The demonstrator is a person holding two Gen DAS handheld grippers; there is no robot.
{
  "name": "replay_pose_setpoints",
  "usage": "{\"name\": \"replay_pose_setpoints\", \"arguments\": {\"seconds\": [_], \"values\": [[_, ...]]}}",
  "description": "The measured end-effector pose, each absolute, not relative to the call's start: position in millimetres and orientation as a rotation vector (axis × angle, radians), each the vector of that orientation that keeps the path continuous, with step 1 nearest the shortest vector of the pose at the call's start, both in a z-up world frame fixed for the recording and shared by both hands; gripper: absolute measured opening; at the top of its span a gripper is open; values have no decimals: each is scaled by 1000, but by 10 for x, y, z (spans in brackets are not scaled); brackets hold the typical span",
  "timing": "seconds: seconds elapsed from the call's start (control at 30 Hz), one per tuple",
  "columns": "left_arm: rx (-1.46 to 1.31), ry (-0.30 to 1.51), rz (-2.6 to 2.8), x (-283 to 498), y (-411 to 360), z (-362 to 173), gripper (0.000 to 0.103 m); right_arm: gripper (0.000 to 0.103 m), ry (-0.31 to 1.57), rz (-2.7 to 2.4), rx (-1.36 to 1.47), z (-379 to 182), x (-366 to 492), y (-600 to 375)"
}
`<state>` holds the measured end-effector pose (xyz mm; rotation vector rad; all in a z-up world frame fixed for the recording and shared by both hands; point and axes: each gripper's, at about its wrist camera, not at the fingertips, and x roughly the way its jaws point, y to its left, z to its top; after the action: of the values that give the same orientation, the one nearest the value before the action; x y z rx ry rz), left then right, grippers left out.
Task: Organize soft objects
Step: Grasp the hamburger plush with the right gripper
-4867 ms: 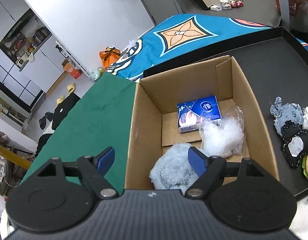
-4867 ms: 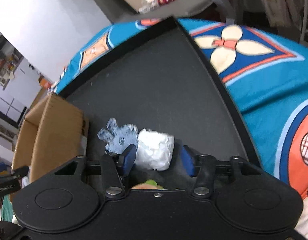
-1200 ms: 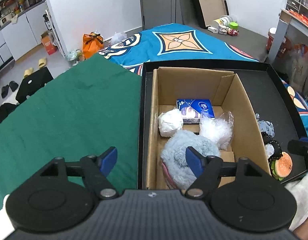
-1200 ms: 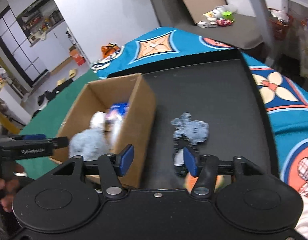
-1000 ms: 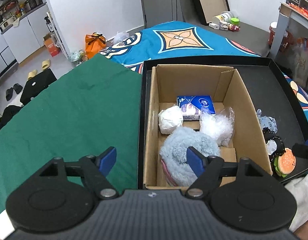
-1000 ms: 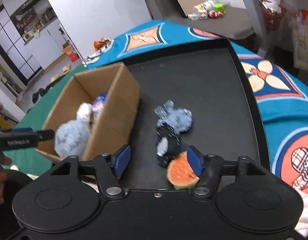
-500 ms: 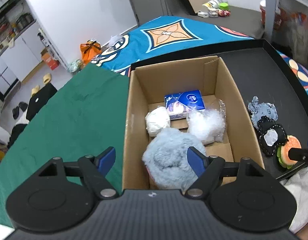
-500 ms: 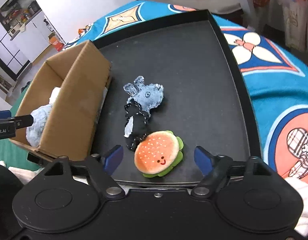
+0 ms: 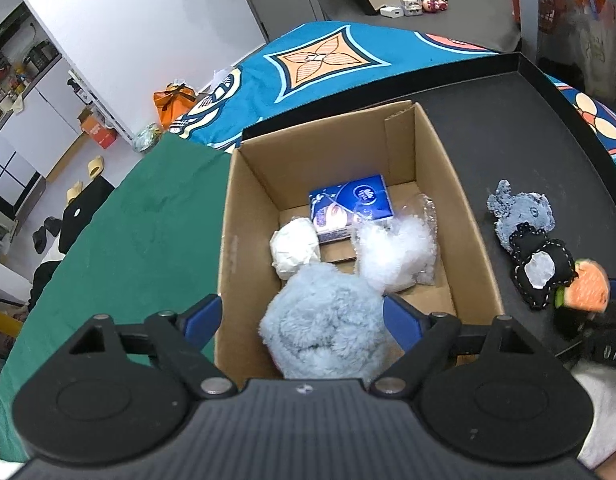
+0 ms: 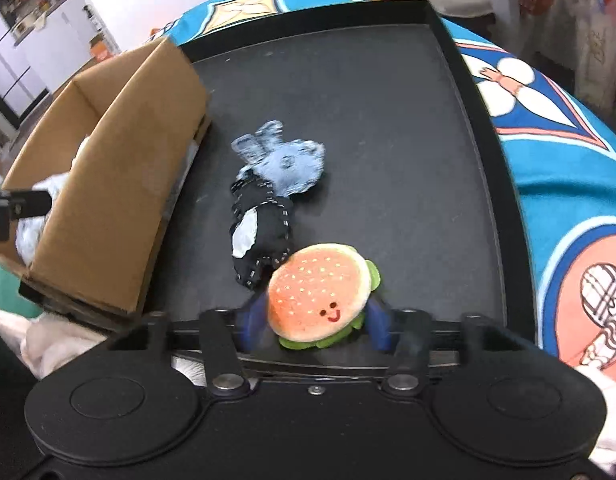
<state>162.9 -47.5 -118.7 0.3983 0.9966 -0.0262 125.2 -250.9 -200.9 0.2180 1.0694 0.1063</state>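
R gripper (image 10: 313,326): jaws just closed in, now pinching burger plush (image 10: 321,292) at tray's (image 10: 479,128) near edge; 0.5 s ago they stood wide of it.
Meaning: pick likely secured; next, lift & carry to cardboard box (image 9: 473,232).
L gripper (image 9: 302,318): jaws spread wider, empty, over box.
In box: 4 – blue fluffy plush (image 9: 327,328), white wad (image 9: 294,248), tissue pack (image 9: 349,204), stuffing bag (image 9: 393,256).
On tray: 2 – burger, grey-black plush (image 10: 268,192).

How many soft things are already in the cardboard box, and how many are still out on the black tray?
In the box: 4 (fluffy blue plush, white wad, bag of white stuffing, blue tissue pack)
On the tray: 2 (burger plush, grey doll)
Total: 6
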Motion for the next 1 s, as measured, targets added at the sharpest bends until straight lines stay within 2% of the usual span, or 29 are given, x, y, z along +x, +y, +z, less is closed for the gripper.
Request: {"name": "replay_pose_setpoints", "arguments": {"seconds": [1.0], "values": [[369,986,-14,1590,-236,-1088,87,46,871,74,325,-1541,1311,-2770]]}}
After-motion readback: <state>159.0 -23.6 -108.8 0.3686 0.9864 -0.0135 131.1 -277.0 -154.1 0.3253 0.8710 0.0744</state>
